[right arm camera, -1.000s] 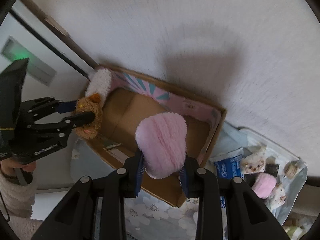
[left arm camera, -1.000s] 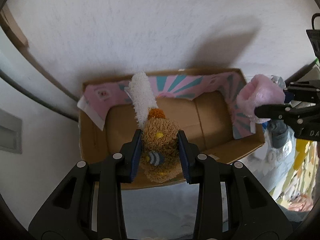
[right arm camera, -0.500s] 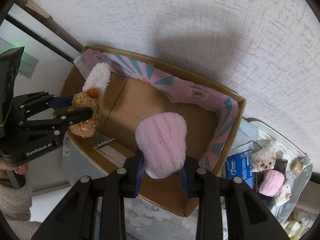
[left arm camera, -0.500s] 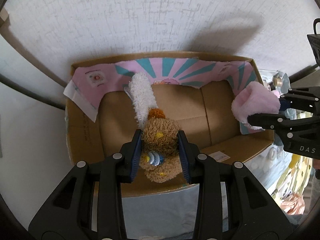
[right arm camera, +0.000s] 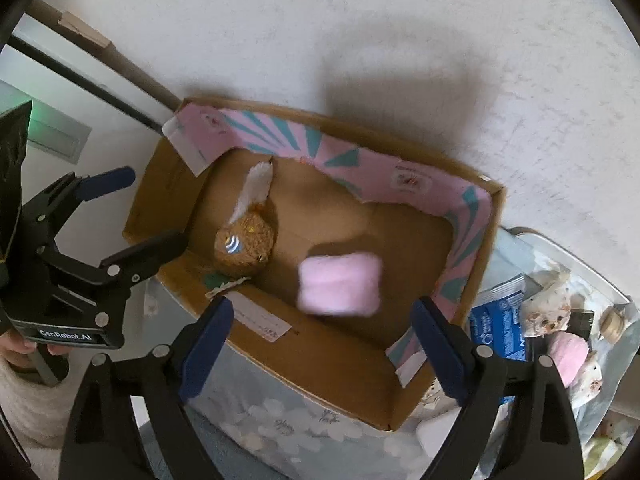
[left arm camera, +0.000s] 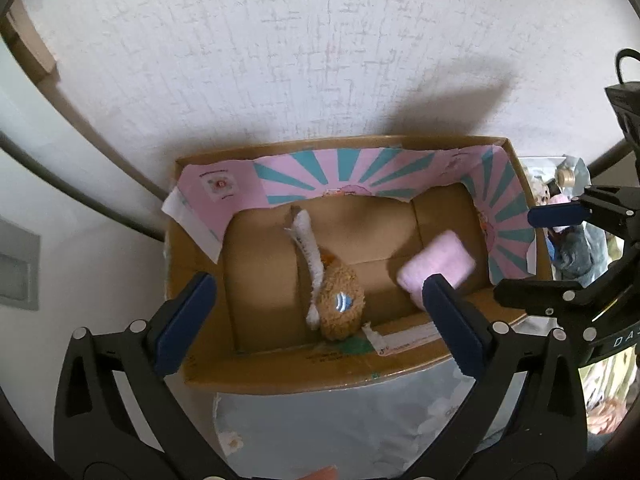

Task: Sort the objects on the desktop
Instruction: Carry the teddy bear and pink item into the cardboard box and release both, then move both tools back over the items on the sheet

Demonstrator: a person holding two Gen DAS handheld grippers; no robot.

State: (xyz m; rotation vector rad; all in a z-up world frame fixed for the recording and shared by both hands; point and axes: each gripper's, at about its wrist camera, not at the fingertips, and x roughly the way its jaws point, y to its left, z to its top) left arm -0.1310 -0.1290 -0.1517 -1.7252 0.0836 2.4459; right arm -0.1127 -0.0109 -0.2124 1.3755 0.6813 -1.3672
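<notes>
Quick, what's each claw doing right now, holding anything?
Left claw: open, just released, brown plush toy lies in the box.
Right claw: open, just released, pink plush is in the box.

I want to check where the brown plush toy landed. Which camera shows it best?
The left wrist view: the brown plush toy lies near centre, sharp and unblocked, on the floor of the cardboard box. The right wrist view shows it too, smaller and off to the left, near the box's wall.
</notes>
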